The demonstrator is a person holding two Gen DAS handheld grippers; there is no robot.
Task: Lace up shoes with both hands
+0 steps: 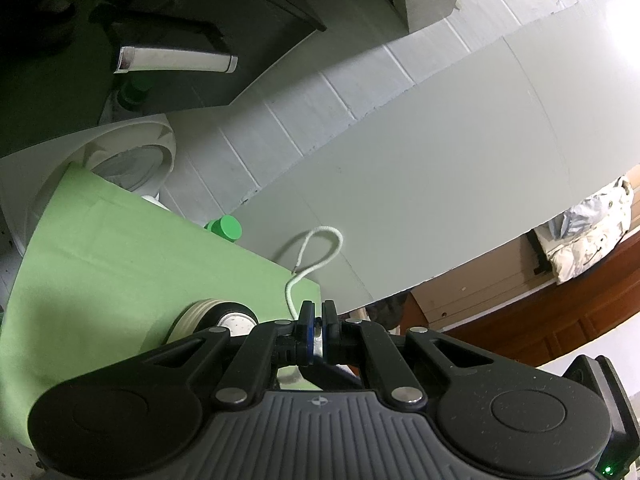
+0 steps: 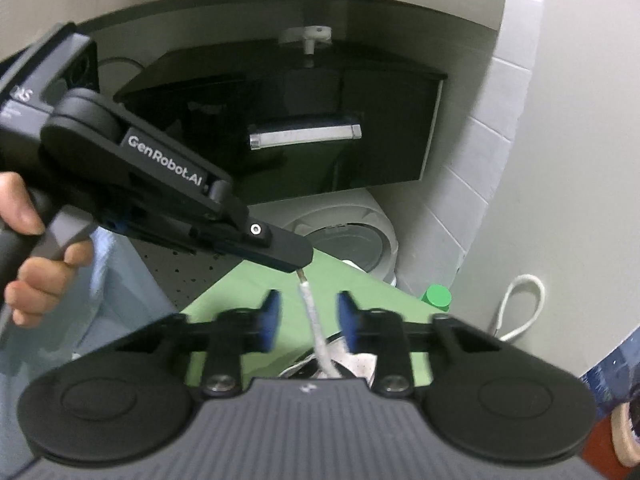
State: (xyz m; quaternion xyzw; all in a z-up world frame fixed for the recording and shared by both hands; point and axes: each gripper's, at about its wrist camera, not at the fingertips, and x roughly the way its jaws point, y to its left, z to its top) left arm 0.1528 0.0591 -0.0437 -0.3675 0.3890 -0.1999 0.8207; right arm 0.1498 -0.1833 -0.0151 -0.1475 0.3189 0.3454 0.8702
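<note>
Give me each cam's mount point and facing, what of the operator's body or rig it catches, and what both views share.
Left wrist: on the left tongs, looking forward and down over the green mat to the wall; jaws shut on a white lace; no hand visible.
Right wrist: on the right tongs, facing the black appliance; jaws apart around the lace end, pads not touching; left tongs and the person's left hand show.
Shared: mat, lace loop, green cap, white fan.
</note>
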